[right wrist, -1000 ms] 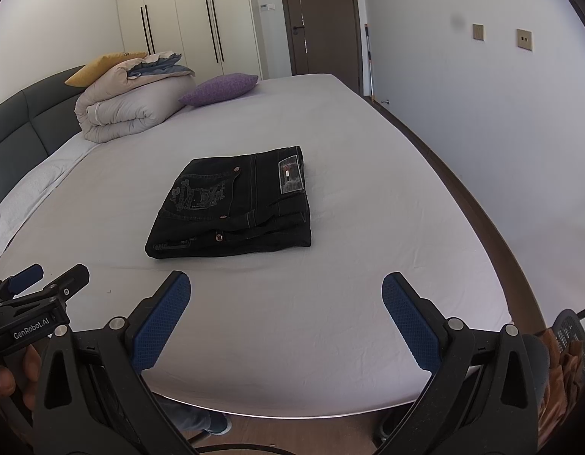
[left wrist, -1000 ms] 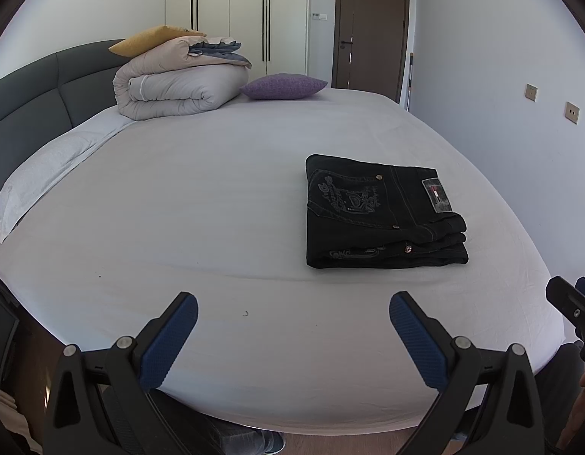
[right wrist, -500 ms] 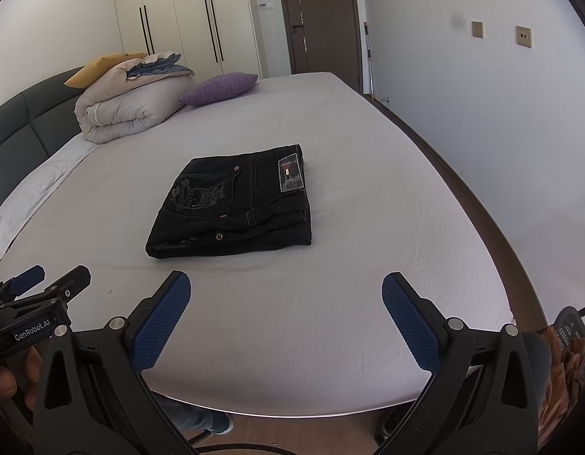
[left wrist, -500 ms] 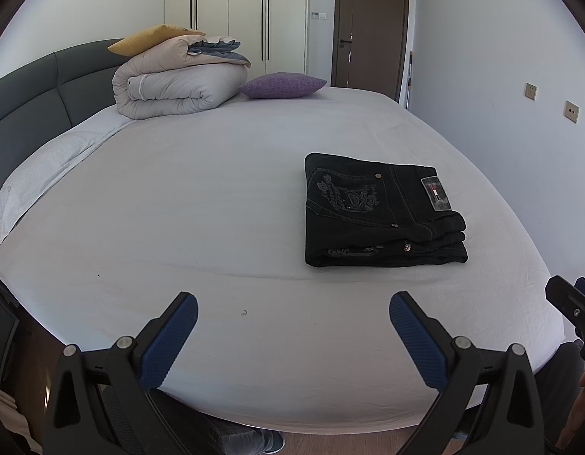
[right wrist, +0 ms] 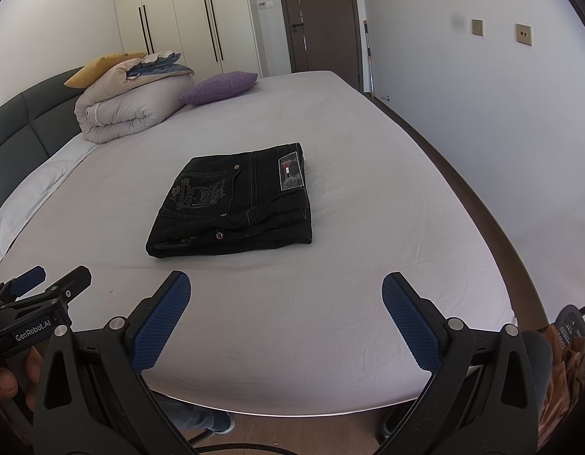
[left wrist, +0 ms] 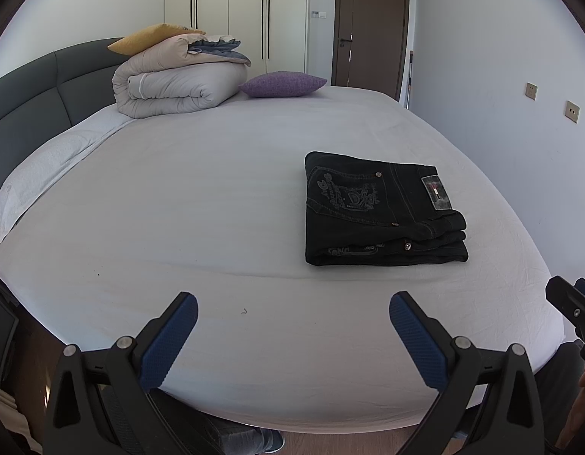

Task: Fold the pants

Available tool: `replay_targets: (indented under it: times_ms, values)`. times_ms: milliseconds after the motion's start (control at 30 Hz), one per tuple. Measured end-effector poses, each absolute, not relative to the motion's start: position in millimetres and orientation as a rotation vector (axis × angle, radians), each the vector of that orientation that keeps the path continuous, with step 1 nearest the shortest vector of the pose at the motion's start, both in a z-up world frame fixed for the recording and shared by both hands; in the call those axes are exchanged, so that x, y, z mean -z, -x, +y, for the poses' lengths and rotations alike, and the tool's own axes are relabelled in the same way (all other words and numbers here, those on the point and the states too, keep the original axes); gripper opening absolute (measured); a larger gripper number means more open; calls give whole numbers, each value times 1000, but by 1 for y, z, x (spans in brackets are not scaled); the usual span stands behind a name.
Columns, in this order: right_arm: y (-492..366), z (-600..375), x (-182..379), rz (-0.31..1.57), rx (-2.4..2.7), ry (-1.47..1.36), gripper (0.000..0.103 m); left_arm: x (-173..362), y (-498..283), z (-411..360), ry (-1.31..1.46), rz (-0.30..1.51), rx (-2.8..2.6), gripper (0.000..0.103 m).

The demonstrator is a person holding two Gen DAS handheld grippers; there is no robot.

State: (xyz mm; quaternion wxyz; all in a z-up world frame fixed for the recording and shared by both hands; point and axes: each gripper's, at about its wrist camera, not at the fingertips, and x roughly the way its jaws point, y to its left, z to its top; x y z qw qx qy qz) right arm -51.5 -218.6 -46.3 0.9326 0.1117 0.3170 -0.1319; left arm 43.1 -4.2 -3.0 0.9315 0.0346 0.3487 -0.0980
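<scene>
My left claw (left wrist: 293, 313) and right claw (right wrist: 286, 294) both hang released, holding nothing. The pants (right wrist: 237, 203) lie folded on the bed (right wrist: 368, 174), at 12 o'clock from my right claw. They look like heavy, limp denim; I'd grip the thick folded edge. Duvet (right wrist: 129, 108) at 10 o'clock, door (right wrist: 315, 19) beyond

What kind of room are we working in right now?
A bedroom, most likely: the folded black pants lie on a large bed with a padded headboard, a rolled duvet, and tall wardrobe doors behind.
</scene>
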Motion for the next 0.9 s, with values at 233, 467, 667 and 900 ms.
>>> replay_targets:
  times_ms: [233,467,667,900]
  values:
    - [51,-219,47,649,268,-229,103,3,-43,-4,-70,714,201,103]
    - [51,-218,47,649,269,-229,103,2,-43,-3,-70,715,202,103]
    - [51,-220,46,650,268,-230,103,3,-42,-4,-69,719,202,103]
    - [53,-214,50,652,267,-233,103,7,-39,-4,-69,722,203,103]
